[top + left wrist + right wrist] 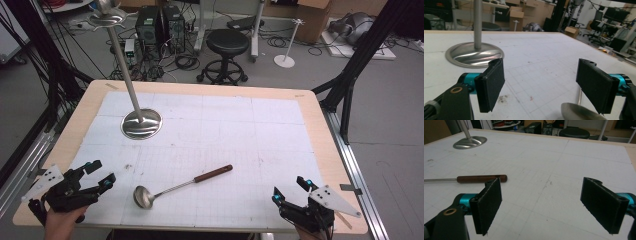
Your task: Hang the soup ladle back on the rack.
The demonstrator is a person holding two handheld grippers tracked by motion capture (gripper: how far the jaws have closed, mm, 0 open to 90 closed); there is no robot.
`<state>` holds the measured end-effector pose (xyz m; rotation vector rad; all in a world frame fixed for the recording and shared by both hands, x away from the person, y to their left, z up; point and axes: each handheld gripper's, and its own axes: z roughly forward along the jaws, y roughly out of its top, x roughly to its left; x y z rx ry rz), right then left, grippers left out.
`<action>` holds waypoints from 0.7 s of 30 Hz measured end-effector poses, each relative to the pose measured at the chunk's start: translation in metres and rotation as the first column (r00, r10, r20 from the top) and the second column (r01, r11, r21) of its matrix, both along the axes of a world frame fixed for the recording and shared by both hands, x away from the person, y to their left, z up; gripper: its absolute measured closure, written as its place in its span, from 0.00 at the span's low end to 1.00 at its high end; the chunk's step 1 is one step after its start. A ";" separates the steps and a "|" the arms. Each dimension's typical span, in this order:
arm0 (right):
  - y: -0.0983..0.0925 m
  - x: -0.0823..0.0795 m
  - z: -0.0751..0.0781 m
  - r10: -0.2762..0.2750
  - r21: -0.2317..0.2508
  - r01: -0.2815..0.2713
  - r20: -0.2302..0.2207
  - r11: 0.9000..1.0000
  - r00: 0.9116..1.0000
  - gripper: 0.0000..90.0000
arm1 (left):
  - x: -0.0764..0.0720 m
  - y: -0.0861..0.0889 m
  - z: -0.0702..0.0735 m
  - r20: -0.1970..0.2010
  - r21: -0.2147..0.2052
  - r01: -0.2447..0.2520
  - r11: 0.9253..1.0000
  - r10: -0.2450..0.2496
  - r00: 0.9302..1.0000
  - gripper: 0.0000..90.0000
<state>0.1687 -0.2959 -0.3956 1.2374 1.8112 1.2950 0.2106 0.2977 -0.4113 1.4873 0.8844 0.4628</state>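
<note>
A metal ladle [170, 190] with a brown wooden handle lies flat on the white gridded mat, bowl toward the near left, handle pointing right and away. My left gripper [100, 175] rests at the near-left corner, open and empty; its own view shows the ladle's bowl [579, 112] just beyond the right jaw. At the near-right corner sits my right gripper [291, 188], open with nothing between its jaws. The ladle's handle [481, 178] lies to the left of it in the right gripper view.
A steel stand with a round base [142, 123] and a tall slanting pole [122, 60] stands on the mat at the back left. The wooden table [320, 125] ends close to both grippers at the near edge. A stool [227, 42] stands beyond the far edge.
</note>
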 end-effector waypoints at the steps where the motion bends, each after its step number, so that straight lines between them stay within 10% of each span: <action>1: 0.001 -0.001 0.000 0.001 0.001 -0.001 -0.003 1.000 1.000 0.18 | 0.003 -0.002 0.003 -0.001 0.006 0.016 1.000 -0.016 1.000 0.26; 13: 0.003 0.000 -0.002 0.017 -0.010 -0.017 -0.021 1.000 1.000 0.18 | 0.036 -0.045 0.034 -0.071 0.105 0.192 0.976 -0.185 0.980 0.22; 21: 0.001 -0.001 -0.001 0.011 -0.002 -0.011 -0.009 1.000 1.000 0.18 | 0.056 -0.088 0.041 -0.176 0.256 0.363 0.896 -0.326 0.929 0.31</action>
